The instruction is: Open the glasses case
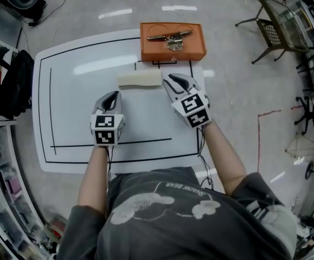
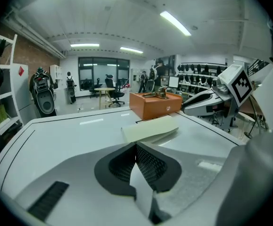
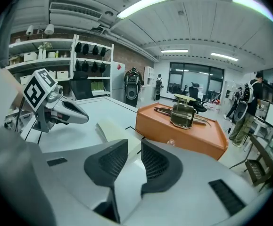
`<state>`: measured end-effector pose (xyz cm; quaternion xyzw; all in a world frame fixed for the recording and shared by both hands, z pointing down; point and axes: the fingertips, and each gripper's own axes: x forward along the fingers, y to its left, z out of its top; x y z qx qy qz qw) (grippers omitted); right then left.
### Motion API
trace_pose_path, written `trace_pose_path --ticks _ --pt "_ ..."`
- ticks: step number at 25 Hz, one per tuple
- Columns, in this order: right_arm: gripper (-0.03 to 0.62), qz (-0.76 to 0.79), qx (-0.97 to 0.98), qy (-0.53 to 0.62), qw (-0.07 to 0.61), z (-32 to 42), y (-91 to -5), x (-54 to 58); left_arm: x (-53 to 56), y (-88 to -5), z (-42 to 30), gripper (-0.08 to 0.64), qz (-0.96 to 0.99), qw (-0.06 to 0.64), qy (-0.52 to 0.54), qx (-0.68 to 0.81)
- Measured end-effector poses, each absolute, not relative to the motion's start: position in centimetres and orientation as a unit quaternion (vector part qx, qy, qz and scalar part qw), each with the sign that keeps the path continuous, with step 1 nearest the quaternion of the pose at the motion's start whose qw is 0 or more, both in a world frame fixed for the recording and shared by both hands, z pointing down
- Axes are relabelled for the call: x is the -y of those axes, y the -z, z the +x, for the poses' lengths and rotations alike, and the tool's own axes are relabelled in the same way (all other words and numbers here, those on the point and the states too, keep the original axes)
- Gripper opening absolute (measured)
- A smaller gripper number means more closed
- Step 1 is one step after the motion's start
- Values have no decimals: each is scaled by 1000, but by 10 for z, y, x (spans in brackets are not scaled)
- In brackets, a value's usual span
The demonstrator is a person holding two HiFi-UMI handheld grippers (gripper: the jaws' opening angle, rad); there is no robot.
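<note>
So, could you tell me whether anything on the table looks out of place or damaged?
Nothing stands out. The cream glasses case lies flat and looks closed in the middle of the white table, the orange box sits upright at the far edge, and nothing looks spilled or damaged.

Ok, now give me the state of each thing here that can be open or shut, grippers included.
glasses case: closed, lying flat.
orange box: lid down, with a metal fitting resting on top.
left gripper: jaws together, holding nothing.
right gripper: jaws slightly apart, gripping nothing.
</note>
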<state>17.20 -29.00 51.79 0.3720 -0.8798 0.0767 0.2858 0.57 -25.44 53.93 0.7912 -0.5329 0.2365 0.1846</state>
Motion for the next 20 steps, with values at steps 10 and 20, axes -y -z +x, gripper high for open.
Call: trace_pose_path --ticks 10,20 --pt "283 305 883 -26 356 152 -546 288 263 -561 9 2 788 182 -267 525" --pt "291 307 884 -28 352 151 -547 294 269 -568 11 3 780 188 -279 528"
